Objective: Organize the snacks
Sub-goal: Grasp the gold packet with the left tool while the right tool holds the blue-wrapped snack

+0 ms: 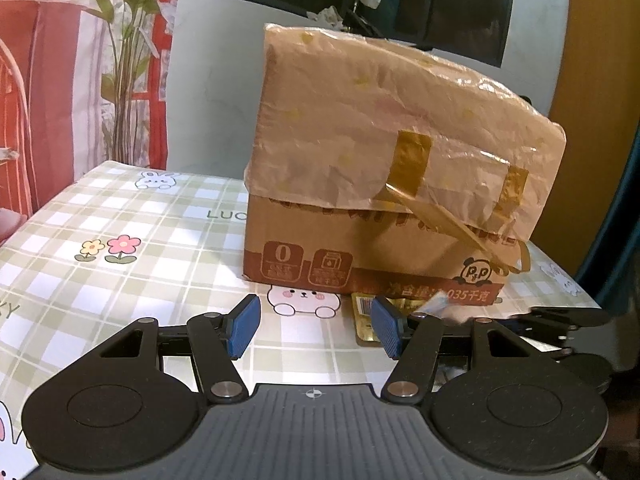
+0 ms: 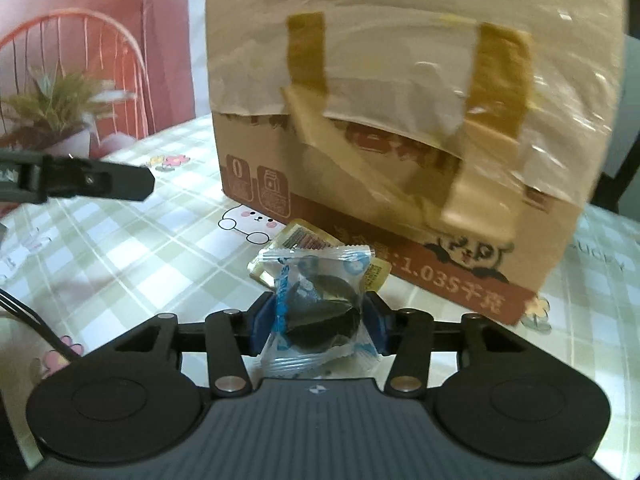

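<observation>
A cardboard box [image 1: 372, 256] with a taped plastic bag over its top stands on the checked tablecloth [image 1: 120, 220]. In front of it lies a gold snack packet [image 2: 304, 238]; in the left wrist view the gold packet [image 1: 364, 316] is just right of centre. My right gripper [image 2: 320, 316] is shut on a clear blue-printed packet of dark cookies [image 2: 320, 304], held just above the gold packet. My left gripper [image 1: 314, 326] is open with nothing between its blue pads, low over the cloth, left of the gold packet. One left finger [image 2: 92, 180] shows in the right wrist view.
The box [image 2: 400, 140] fills the space straight ahead of both grippers. A potted plant [image 2: 60, 112] and an orange wire chair [image 2: 80, 24] stand beyond the table's left side. A printed curtain [image 1: 60, 80] hangs behind. Bare cloth lies to the left of the box.
</observation>
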